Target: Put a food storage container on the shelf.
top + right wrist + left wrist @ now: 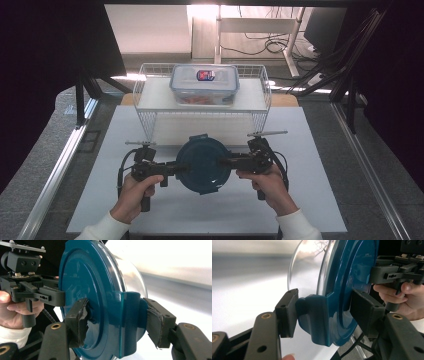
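A round clear container with a dark blue lid [202,162] hangs above the white table, held from both sides. My left gripper [177,167] is shut on the lid's left clip, and in the left gripper view the gripper [324,312] has its pads pressed on either side of that clip, under the blue lid [352,277] and clear bowl. My right gripper [225,161] is shut on the opposite clip. The right gripper view has the gripper [118,320] clamped across that clip, with the lid [87,277] facing left.
A white wire shelf [150,100] stands at the back of the table. On it rests a rectangular clear box with a blue-rimmed lid [204,82]. The white tabletop [310,200] spreads below the hands. Metal rails [60,165] run along both sides.
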The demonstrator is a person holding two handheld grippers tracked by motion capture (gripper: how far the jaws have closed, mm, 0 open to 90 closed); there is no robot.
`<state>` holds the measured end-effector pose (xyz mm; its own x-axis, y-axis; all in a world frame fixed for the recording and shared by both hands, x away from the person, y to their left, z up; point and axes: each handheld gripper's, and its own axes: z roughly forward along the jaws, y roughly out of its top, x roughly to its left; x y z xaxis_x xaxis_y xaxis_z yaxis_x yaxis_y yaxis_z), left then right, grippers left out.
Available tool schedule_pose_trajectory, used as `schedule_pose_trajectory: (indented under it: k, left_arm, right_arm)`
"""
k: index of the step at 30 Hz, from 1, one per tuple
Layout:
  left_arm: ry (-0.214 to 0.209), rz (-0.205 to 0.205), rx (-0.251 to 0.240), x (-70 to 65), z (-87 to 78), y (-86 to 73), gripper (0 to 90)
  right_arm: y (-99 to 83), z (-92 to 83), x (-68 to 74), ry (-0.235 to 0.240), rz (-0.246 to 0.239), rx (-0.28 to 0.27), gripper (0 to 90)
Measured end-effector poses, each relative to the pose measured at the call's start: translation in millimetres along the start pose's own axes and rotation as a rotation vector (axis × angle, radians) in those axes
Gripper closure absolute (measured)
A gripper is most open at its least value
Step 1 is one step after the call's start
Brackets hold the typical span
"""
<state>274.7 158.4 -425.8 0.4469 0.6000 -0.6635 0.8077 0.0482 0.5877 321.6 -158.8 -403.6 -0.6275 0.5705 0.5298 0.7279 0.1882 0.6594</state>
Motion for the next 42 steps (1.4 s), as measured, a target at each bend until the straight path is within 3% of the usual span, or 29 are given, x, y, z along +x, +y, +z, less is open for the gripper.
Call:
schedule_pose_trajectory:
  k: [7,13,21,28,42]
  left_arm:
    - [-0.001,0.021,-0.024,-7.5,-10.9,22.7,42.0]
    - [0.003,0.034,-0.034,-11.3,-15.0,32.9,41.8]
    - [-0.007,0.050,-0.063,-19.4,-23.3,47.2,41.8]
    - [-0.004,0.089,-0.096,-32.1,-35.0,65.0,41.8]
    - [-0.014,0.118,-0.112,-45.6,-44.6,92.2,41.8]
  right_arm:
    - [21.6,-6.0,5.7,0.011,-0.003,-0.020,39.7]
    - [32.4,-8.2,8.3,0.013,-0.009,-0.034,39.8]
    - [51.6,-17.0,19.3,0.000,-0.051,-0.053,39.7]
    - [72.6,-27.0,31.1,-0.002,-0.082,-0.068,39.8]
    - [98.9,-41.7,43.9,-0.018,-0.107,-0.097,39.8]
